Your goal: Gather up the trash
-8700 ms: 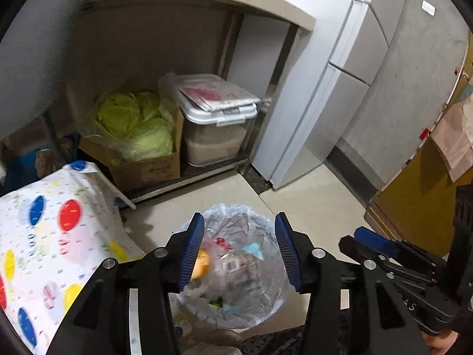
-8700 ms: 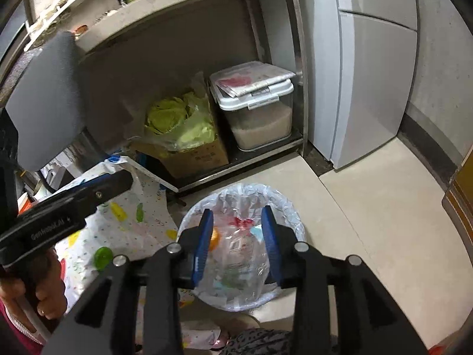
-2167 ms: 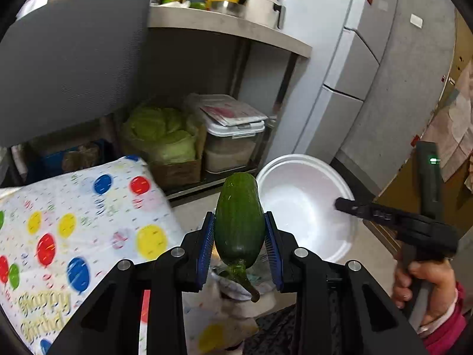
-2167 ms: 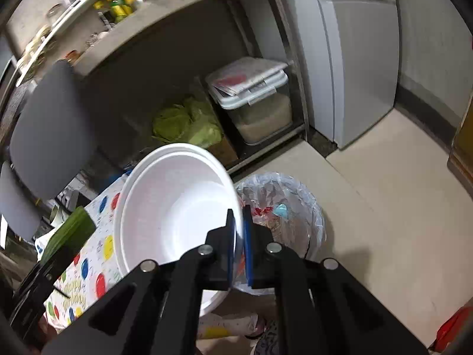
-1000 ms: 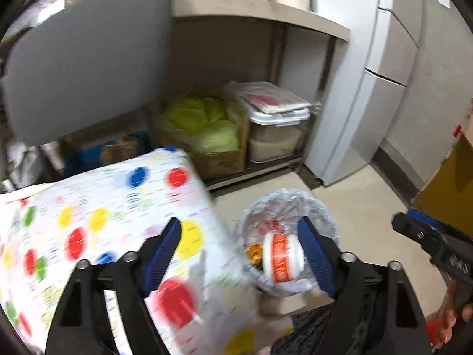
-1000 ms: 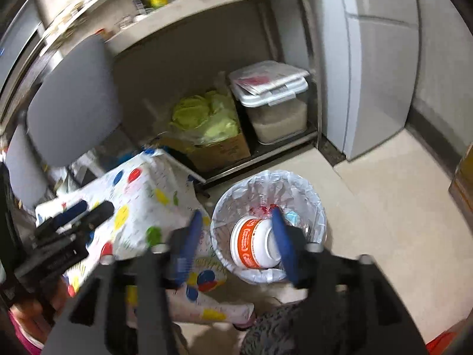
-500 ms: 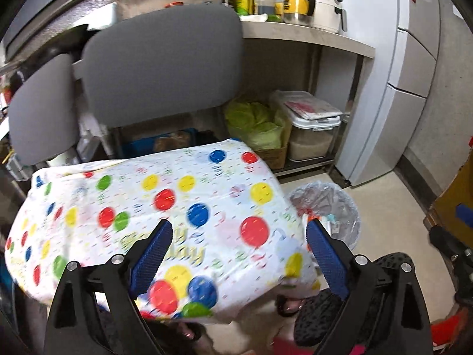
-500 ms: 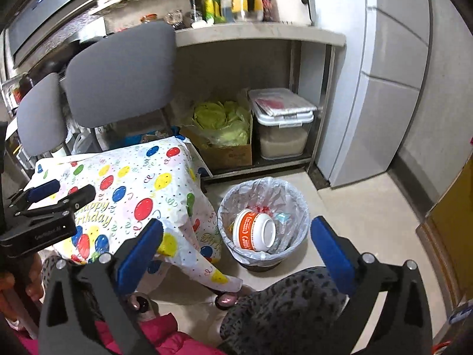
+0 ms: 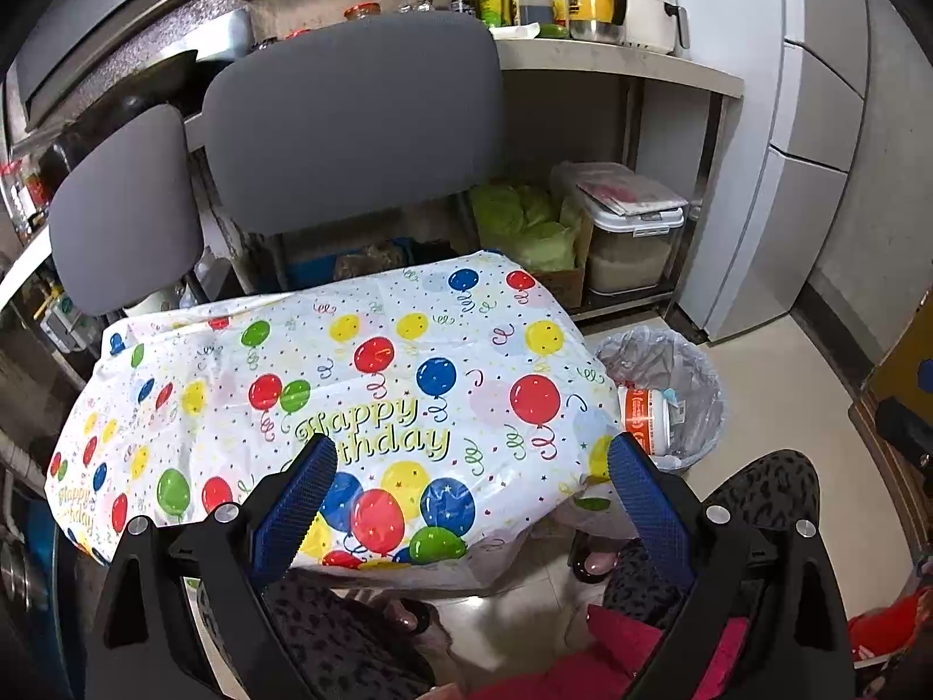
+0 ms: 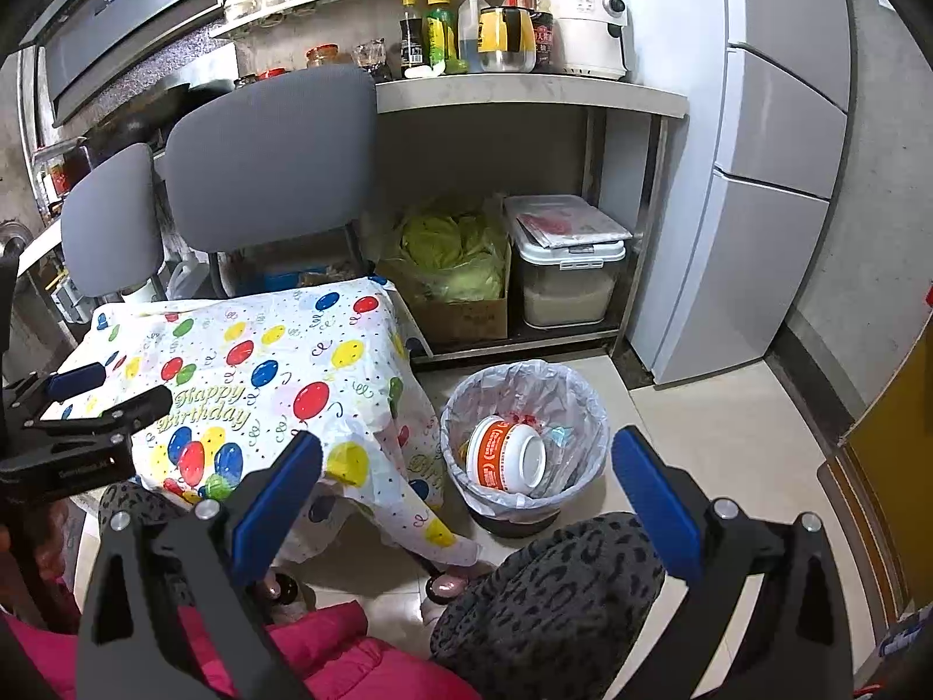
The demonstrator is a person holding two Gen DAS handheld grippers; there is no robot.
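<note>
left gripper [image 9: 469, 481]: held above the near edge of the table, blue-padded fingers [image 9: 294, 504] spread wide, nothing between them.
right gripper [image 10: 466, 487]: held high over the person's lap, its fingers [image 10: 656, 493] likewise far apart and empty; the trash bin sat in the gap between them, well below.
trash bin [image 10: 583, 408]: stood on the tiled floor just beside the table's right corner, lined with a clear plastic bag [image 9: 653, 350] folded over the rim.
bowl [image 10: 504, 455]: orange-and-white disposable bowl lay on its side inside the bin, white inside turned toward the right, resting on other wrappers too crumpled to name.
table [image 9: 361, 385]: covered with a white cloth printed with coloured balloons and "happy birthday"; the cloth hung over the right corner, down toward the floor next to the bin.
chairs [image 9: 350, 116]: two grey-backed chairs stood behind the table, the larger one to the right of the smaller.
shelf unit [image 10: 525, 90]: behind the bin; bottles, jars and a white appliance [image 10: 589, 23] on the top board.
lower shelf: a cardboard box of green cabbage [image 10: 452, 251] beside a lidded clear container [image 10: 568, 262] of pale grain.
fridge [image 10: 758, 146]: white, to the right of the shelf unit.
person: leopard-print knees [image 10: 554, 577] and pink clothing showed below the grippers.
</note>
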